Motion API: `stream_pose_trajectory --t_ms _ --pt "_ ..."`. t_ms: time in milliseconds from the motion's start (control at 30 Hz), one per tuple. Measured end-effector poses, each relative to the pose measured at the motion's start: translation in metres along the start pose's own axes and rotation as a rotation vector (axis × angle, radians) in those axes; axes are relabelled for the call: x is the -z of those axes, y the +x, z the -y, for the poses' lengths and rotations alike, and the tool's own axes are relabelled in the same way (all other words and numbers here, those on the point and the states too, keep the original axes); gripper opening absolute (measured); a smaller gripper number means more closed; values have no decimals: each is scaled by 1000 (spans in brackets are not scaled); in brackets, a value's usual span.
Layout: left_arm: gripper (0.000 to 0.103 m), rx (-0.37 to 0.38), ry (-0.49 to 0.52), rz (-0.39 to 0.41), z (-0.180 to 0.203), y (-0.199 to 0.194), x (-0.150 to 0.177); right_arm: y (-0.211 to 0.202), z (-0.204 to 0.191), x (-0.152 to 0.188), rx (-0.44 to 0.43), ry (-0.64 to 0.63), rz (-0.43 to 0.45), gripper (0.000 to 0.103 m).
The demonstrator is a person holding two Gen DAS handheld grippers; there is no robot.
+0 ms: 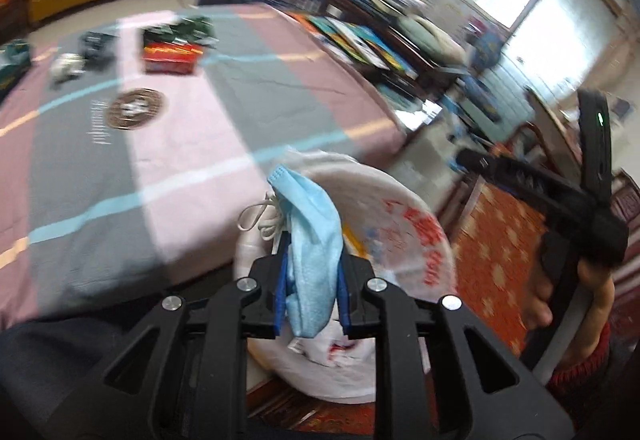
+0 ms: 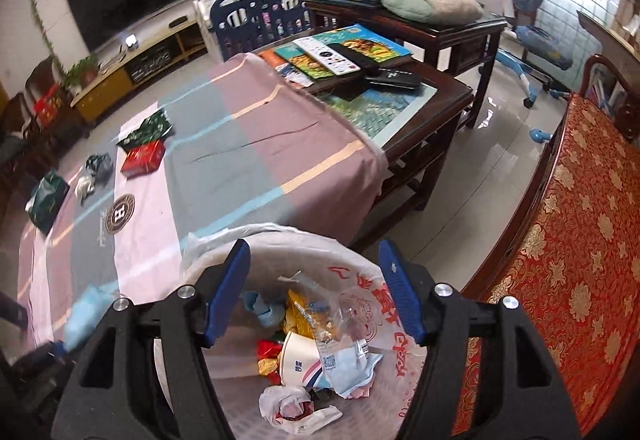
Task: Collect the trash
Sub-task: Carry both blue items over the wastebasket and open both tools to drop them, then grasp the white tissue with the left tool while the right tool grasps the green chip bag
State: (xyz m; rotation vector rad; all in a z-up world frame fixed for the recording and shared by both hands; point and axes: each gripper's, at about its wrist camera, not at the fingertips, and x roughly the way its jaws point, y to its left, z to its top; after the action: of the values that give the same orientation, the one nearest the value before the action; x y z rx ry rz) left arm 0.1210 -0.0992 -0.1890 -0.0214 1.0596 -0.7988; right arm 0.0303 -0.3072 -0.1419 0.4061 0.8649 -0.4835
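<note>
My left gripper (image 1: 310,260) is shut on a crumpled blue face mask (image 1: 312,240) with white ear loops, held just above the near rim of a trash bin lined with a white plastic bag (image 1: 404,236). My right gripper (image 2: 314,264) is open and empty, hovering over the same bin (image 2: 280,236), which holds a paper cup (image 2: 300,354), wrappers and tissues. On the striped cloth lie a red box (image 2: 143,158), green packets (image 2: 148,128), a dark green bag (image 2: 46,200) and crumpled scraps (image 2: 94,170). The right gripper also shows in the left wrist view (image 1: 560,200).
The table cloth (image 2: 248,144) covers a low table; books and remotes (image 2: 340,52) lie on its bare far end. A red patterned sofa (image 2: 560,240) stands at right. A round coaster (image 2: 120,214) lies on the cloth. A TV cabinet stands at the back.
</note>
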Motion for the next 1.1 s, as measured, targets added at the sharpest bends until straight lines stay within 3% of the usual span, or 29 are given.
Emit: stream_pose_trajectory --t_ms 133,233,333,433,500,633,867,1100 --pt "24 111 113 -137 30 47 5 6 6 1 5 24 -29 66" --pt "41 118 133 -195 38 65 12 9 7 4 10 24 -37 66" --pt "60 89 111 -175 30 57 12 14 7 4 16 25 -44 66" --pt "71 42 44 -96 4 35 1 21 3 4 12 25 -62 66" --pt "71 -4 -9 -41 -21 19 -10 26 -5 4 0 19 -69 66" --pt "71 -194 -170 81 -93 -18 -40 34 -32 -3 -44 -37 -78 66" --pt "69 -360 -421 225 -211 -56 -81 66 -99 -24 -122 -163 -101 66" --pt "69 -541 -441 241 -288 -39 -126 102 -165 -47 -168 -257 -131 66"
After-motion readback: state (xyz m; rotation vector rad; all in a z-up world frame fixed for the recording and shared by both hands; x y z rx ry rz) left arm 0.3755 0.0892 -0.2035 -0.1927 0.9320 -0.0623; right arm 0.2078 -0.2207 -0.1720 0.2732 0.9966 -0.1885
